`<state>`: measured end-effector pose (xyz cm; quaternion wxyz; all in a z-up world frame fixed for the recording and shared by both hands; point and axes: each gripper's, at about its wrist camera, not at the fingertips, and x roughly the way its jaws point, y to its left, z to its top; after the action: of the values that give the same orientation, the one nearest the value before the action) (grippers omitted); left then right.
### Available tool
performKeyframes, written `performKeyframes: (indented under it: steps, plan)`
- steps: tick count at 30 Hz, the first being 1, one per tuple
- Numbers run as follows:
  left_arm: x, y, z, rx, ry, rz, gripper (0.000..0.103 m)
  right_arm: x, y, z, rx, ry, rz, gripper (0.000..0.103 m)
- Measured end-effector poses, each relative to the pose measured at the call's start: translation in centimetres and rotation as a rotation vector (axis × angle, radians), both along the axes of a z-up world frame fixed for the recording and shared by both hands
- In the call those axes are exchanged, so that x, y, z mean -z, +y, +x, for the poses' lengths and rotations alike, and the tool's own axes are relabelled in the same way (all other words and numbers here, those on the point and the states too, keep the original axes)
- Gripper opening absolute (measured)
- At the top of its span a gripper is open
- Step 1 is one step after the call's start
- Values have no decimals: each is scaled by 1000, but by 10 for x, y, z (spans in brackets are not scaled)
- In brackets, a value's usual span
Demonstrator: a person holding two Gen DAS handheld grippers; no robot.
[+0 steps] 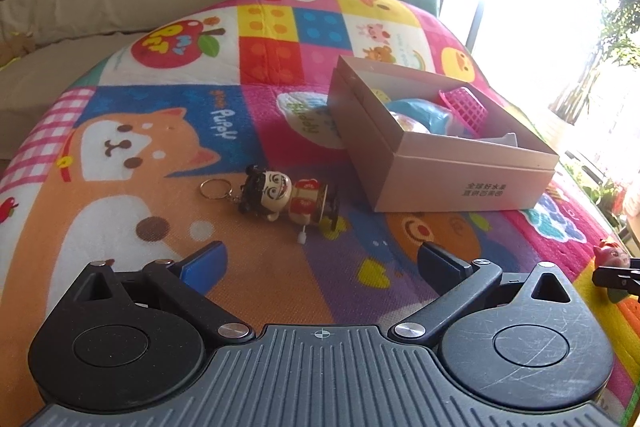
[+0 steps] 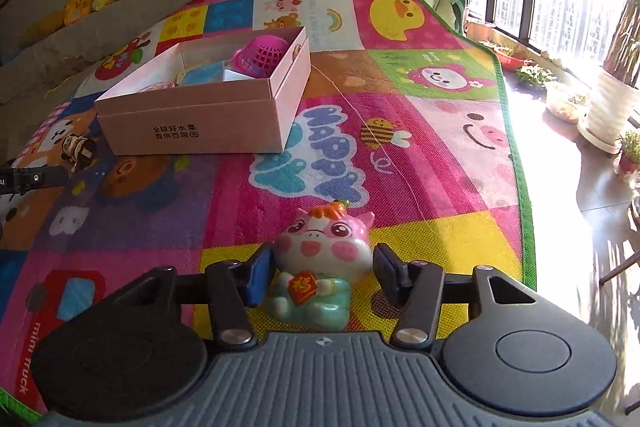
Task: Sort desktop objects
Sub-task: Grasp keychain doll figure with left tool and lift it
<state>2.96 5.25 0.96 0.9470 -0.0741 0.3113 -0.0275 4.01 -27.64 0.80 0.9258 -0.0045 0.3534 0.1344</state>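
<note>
Right hand-held gripper straddles the glossy pink-and-green ceramic pig figurine, nearside of the pink cardboard box (right pad visibly clear, not yet clamped); left hand-held gripper released.

The pink cardboard box's near wall hides most of the blue round toy and pink plastic mesh basket inside. At three o'clock, window glare swallows the colourful play mat's far corner.

One pink box; one pink basket; one keychain doll; one cow figurine; two tools.
</note>
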Motion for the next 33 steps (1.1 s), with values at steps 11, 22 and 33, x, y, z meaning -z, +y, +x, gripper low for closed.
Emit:
performKeyframes:
  steps: [11, 22, 33]
  plan:
    - [-1, 2, 47, -15, -3, 136, 103, -4, 84, -2, -287, -9, 40, 49]
    - [1, -5, 43, -5, 14, 192, 70, -1, 97, -5, -307, -34, -12, 54]
    - [0, -25, -41, 143, 43, 199, 74, 0, 97, -2, -277, -37, -25, 78]
